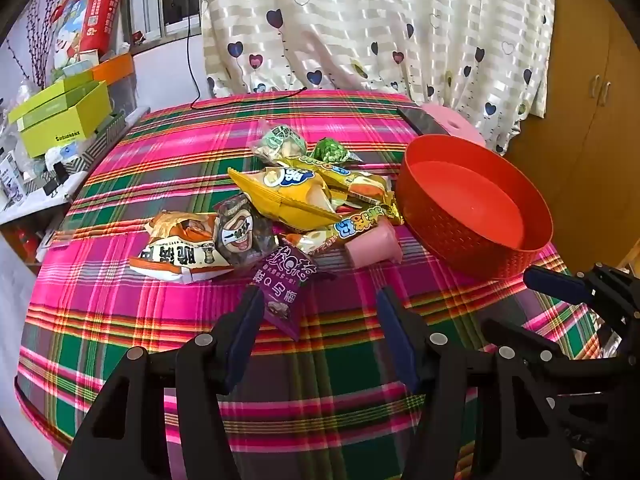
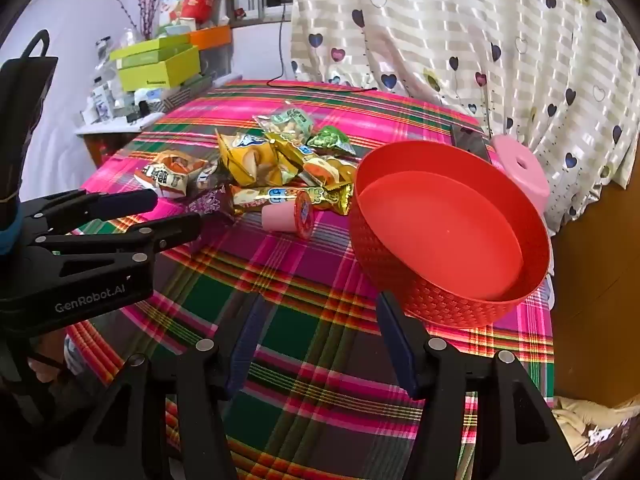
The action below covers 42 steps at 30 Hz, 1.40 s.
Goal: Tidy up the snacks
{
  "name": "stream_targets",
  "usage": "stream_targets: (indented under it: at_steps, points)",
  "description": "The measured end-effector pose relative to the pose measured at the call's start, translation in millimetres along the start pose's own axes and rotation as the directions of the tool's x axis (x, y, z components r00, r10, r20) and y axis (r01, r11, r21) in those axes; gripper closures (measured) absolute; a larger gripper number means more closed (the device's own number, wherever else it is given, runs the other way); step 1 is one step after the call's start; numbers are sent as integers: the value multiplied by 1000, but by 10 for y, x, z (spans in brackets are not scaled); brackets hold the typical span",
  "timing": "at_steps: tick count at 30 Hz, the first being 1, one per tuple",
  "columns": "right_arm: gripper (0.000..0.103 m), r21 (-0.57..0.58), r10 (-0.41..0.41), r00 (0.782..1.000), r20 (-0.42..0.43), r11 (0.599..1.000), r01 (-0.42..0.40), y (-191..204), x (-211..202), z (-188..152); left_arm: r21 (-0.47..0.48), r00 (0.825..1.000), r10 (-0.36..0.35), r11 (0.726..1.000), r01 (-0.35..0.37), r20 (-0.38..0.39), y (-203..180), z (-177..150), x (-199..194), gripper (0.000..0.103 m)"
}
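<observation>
my left gripper (image 1: 316, 304) hangs with jaws apart just short of the purple packet (image 1: 282, 288) at the near edge of the snack pile (image 1: 280, 200); the red basket (image 1: 472, 236) stands right of the pile on the plaid cloth (image 1: 320, 368); my right gripper (image 2: 316, 312) gapes wide beside that basket, gripping nothing

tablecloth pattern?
The tablecloth is plaid: pink, green and grey with orange-yellow stripes. Shows best in the right wrist view.
</observation>
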State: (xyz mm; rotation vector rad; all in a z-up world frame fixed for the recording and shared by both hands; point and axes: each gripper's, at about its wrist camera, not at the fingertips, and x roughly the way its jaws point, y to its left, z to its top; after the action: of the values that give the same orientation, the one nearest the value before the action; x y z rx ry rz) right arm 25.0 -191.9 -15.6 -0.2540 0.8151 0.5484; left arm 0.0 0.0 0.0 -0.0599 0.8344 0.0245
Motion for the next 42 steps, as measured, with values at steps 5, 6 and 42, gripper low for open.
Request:
stream_targets:
  at_steps: [5,6,42]
  points:
    - [46,4,9,1000,-4,1000,-9,0,8,-2,4,1000,3,1000,-3,2,-9,0,-7,44]
    - [46,3,10,1000,-4,1000,-10,1,9,-2,0,1000,2,1000,-2,-1,-2,3,-1,44]
    - [46,-7,24,1000,-20,1000,-24,61,69,35,-18,998,64,998,-63,29,82,-69,-76,44]
